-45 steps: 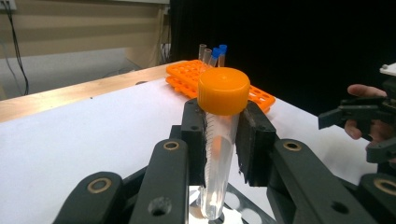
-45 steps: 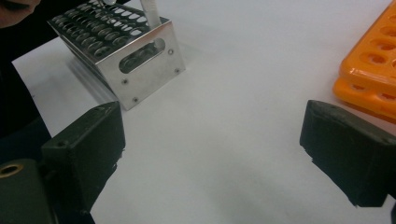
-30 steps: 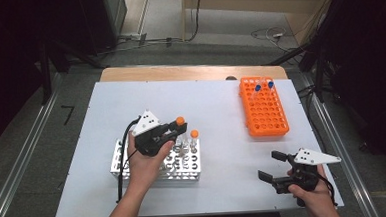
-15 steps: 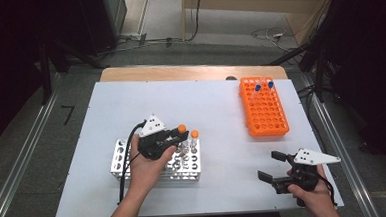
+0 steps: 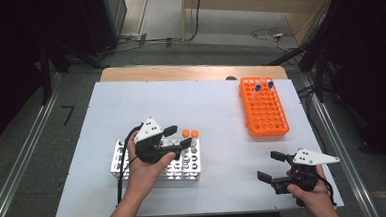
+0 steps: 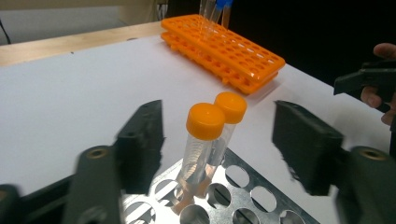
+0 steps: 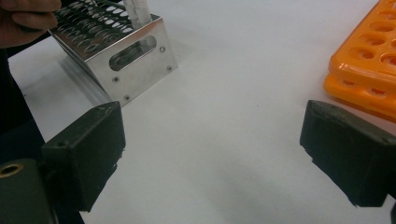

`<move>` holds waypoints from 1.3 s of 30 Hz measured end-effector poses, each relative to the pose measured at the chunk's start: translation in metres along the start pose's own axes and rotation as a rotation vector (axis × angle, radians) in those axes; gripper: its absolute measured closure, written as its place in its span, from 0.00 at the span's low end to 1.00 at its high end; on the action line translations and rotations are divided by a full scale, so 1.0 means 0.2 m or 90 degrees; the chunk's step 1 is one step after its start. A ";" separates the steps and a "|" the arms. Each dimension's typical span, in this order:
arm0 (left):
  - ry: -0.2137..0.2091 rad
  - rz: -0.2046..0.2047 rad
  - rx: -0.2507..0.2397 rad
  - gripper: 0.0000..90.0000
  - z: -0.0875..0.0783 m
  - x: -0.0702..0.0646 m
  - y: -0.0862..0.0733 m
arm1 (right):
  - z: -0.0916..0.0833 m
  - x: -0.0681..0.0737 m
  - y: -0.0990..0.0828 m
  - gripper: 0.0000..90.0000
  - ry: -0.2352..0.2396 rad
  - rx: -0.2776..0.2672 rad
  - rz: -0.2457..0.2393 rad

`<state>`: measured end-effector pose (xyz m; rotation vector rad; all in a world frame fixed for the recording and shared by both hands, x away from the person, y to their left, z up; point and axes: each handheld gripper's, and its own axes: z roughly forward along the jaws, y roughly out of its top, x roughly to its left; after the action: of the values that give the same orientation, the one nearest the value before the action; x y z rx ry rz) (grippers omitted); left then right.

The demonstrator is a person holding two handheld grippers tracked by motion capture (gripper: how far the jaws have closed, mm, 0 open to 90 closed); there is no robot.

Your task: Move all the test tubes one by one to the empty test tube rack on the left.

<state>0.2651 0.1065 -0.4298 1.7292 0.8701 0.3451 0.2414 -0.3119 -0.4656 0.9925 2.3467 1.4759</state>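
Standing upright in the metal rack (image 5: 121, 162), near the front left corner of the table (image 5: 211, 107), two orange-capped tubes (image 6: 205, 122) touch each other in neighbour holes, so they cannot tip. The left gripper (image 5: 174, 138) sits around them; its jaws have just been opening and now stand apart, pads clear of the caps, probably a release. The right gripper (image 5: 271, 167) waits spread and empty near the front right corner. The orange rack (image 5: 263, 110) lies by the back right edge.
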 end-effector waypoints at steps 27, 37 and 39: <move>-0.017 0.008 -0.050 0.00 -0.31 -0.06 -0.17 | 0.03 -0.11 0.09 0.07 -0.066 -0.025 0.031; -0.013 -0.005 -0.052 0.00 -0.32 -0.04 -0.19 | 0.07 -0.27 0.27 0.12 -0.117 -0.050 0.037; -0.013 -0.006 -0.053 0.00 -0.32 -0.04 -0.19 | 0.09 -0.32 0.31 0.13 -0.121 -0.053 0.043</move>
<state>0.2062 0.1501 -0.4405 1.6497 0.8368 0.3518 0.3248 -0.3215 -0.4322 1.1452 2.1221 1.4220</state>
